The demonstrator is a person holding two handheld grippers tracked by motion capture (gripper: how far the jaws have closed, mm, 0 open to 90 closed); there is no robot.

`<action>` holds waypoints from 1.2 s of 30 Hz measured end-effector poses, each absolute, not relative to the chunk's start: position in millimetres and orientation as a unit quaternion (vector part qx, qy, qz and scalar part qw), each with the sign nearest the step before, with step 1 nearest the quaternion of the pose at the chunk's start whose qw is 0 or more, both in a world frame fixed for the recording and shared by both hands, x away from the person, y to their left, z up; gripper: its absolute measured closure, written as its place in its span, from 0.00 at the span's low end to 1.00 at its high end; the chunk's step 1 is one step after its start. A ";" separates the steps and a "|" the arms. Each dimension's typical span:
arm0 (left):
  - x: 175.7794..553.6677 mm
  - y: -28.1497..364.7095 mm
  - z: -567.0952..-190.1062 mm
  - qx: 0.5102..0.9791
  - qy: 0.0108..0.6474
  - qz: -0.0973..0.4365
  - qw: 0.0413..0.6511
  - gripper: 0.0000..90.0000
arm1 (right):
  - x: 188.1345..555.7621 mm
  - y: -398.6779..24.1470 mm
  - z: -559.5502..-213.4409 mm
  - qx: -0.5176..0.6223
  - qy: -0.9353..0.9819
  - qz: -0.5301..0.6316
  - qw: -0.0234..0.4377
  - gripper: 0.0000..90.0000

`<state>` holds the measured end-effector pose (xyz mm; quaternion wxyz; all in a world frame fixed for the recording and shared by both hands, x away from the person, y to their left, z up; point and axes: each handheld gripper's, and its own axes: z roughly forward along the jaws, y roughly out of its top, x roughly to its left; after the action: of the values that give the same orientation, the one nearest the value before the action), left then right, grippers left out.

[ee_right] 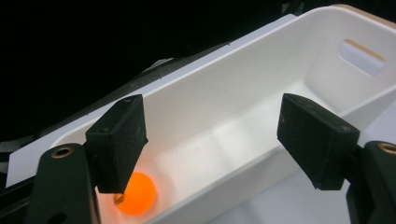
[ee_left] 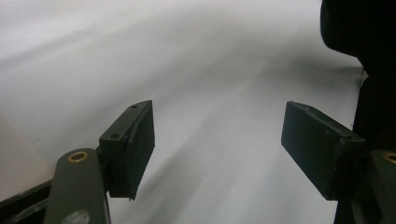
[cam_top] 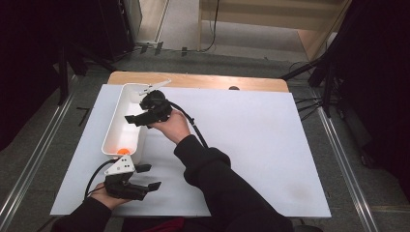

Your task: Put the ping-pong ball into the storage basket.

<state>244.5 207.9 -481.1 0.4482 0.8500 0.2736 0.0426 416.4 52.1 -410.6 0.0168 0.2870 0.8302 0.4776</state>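
From above we see the ball (cam_top: 124,151) at the bin's (cam_top: 112,126) near end. Our right gripper (ee_right: 212,140) view adds a handle slot; jaws wide apart, holding nothing. Our left gripper (ee_left: 219,149) gapes over bare table (ee_left: 187,70).

Sleeves: black, thick, bunched at the cuffs on both forearms.
Left gripper (cam_top: 143,177): black body, grey three-cornered plate on top with small dark screws, black cable looping off behind.
Right gripper (cam_top: 131,119): black, rounded housing, thick black cable trailing along the arm.
Jaw pads (ee_right: 117,142): matte black blocks, scuffed edges, small screw holes.
Jaw arms: dark, each with a brass-ringed pivot hole.
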 end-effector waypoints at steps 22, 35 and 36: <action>245.5 207.3 -482.0 0.850 0.276 0.043 0.446 0.29 | 406.7 16.4 -406.0 0.290 0.834 0.469 0.010 0.26; 246.2 207.2 -482.4 0.850 0.275 0.043 0.447 0.29 | 403.9 5.3 -411.8 0.293 0.836 0.465 0.009 0.26; 246.1 207.4 -482.2 0.850 0.276 0.043 0.446 0.29 | 403.2 4.6 -411.7 0.294 0.835 0.464 0.009 0.26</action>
<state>246.1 207.4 -482.2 0.4459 0.8504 0.2760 0.0435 403.2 4.6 -411.7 0.0090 0.2942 0.8355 0.4641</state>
